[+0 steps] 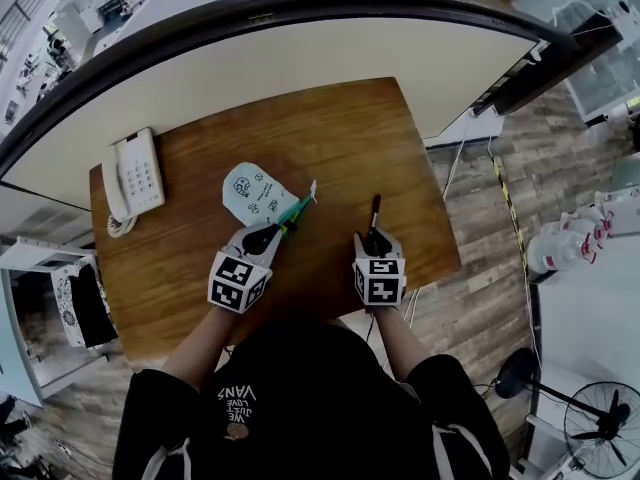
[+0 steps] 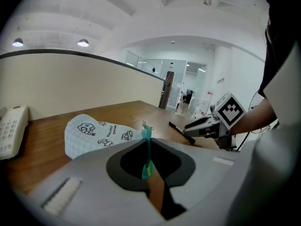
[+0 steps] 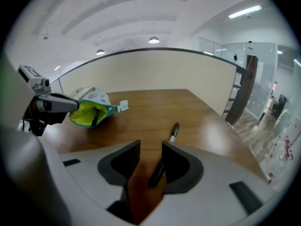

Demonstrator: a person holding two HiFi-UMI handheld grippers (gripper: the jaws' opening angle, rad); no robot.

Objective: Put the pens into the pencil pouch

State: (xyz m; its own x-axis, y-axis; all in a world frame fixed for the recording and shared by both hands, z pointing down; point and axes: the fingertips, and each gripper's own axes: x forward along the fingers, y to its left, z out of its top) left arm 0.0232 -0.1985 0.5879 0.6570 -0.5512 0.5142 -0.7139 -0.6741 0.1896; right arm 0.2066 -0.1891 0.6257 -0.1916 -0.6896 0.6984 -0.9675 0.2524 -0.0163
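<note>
A white telephone (image 1: 135, 180) lies at the wooden table's (image 1: 340, 128) left edge, a fan (image 1: 603, 430) well apart.

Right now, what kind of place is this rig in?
Probably an office: a wooden desk with a corded phone, a curved partition behind it, and glass-walled rooms beyond.

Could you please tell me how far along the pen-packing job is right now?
Possibly done: a dark thing, maybe a pen, shows inside the open pouch. In hand: the left tool pinches the pouch's teal zipper edge; the right tool stands open around a black pen on the table. Left: grip it and drop it in.
</note>
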